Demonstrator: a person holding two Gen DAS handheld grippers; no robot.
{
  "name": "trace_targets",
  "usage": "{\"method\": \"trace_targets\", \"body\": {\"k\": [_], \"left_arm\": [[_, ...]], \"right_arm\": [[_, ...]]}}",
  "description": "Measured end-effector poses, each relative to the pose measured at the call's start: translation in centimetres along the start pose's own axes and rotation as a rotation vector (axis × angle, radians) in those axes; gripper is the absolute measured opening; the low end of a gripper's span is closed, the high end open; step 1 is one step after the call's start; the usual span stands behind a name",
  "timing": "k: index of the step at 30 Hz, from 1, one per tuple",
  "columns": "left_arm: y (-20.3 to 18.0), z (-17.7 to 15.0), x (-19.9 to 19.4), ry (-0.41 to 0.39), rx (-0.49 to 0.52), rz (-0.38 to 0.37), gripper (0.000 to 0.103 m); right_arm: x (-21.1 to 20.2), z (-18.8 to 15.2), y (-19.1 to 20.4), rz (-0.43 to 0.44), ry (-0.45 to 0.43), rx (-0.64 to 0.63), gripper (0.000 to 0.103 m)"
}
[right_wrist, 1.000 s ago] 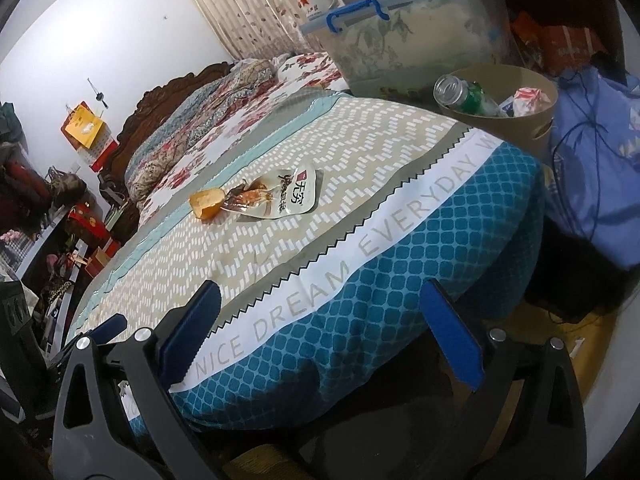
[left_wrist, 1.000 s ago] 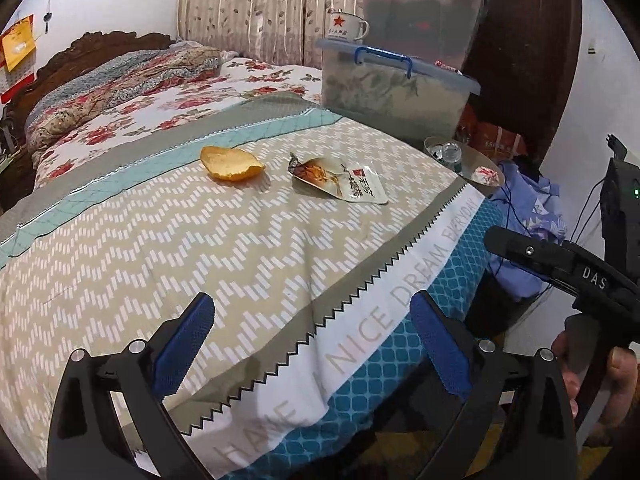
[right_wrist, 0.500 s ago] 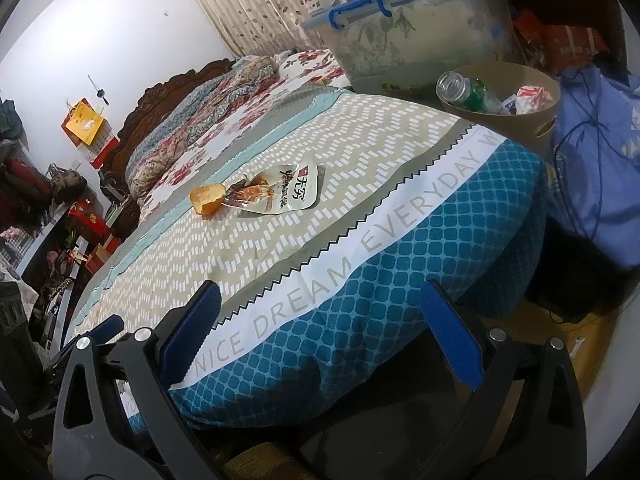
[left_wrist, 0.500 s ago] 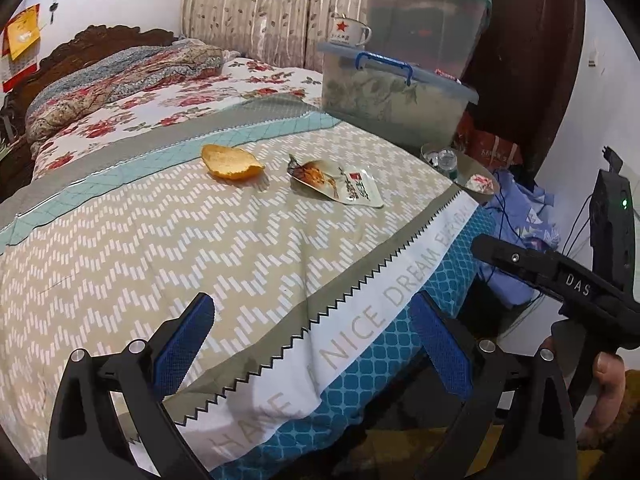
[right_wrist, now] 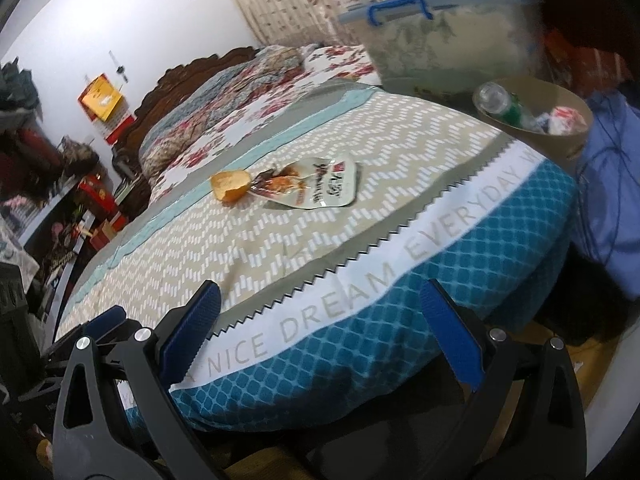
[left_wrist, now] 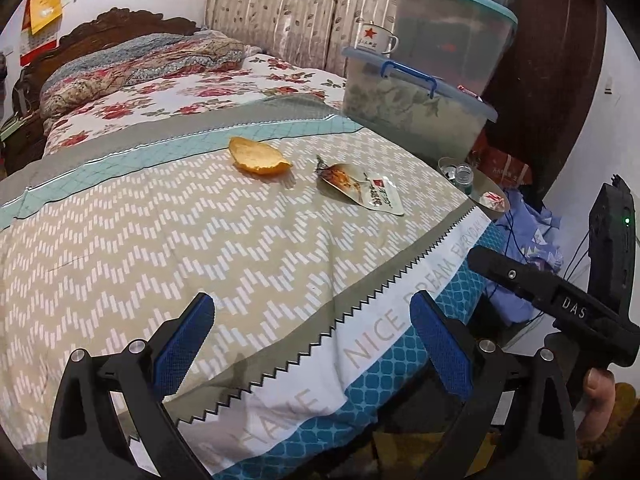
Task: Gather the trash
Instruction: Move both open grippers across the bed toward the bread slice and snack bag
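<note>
An orange peel and a torn snack wrapper lie side by side on the patterned bedspread. A tan trash bin holding a bottle and wrappers stands beyond the bed's corner. My left gripper is open and empty, hovering over the bed's near edge, well short of the trash. My right gripper is open too, empty, low at the blue side of the bed. The right tool shows at the left view's right edge.
Stacked clear storage boxes with an enamel mug on top stand behind the bin. Blue cloth and cables lie right of the bed. Pillows and a dark headboard are at the far end.
Both grippers have crept forward toward the bed; the peel and wrapper appear a little nearer in the right view. Nothing was grasped, and both stay open.
</note>
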State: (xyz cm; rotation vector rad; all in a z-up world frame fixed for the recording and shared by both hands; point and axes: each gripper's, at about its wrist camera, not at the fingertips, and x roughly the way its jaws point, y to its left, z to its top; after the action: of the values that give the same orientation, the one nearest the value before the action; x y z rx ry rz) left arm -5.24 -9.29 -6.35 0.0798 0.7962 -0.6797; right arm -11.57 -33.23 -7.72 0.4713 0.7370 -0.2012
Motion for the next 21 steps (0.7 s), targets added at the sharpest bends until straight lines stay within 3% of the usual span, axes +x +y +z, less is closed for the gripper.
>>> {"method": "trace_targets", "body": {"k": [9, 21], "left_arm": [[2.4, 0.2, 0.2, -0.003, -0.062, 0.045, 0.094], [6.8, 1.3, 0.7, -0.015, -0.080, 0.162, 0.094]], "right_arm": [[1.9, 0.0, 2.0, 0.008, 0.037, -0.070, 0.098], [4.1, 0.0, 4.2, -0.006, 0.079, -0.130, 0.098]]}}
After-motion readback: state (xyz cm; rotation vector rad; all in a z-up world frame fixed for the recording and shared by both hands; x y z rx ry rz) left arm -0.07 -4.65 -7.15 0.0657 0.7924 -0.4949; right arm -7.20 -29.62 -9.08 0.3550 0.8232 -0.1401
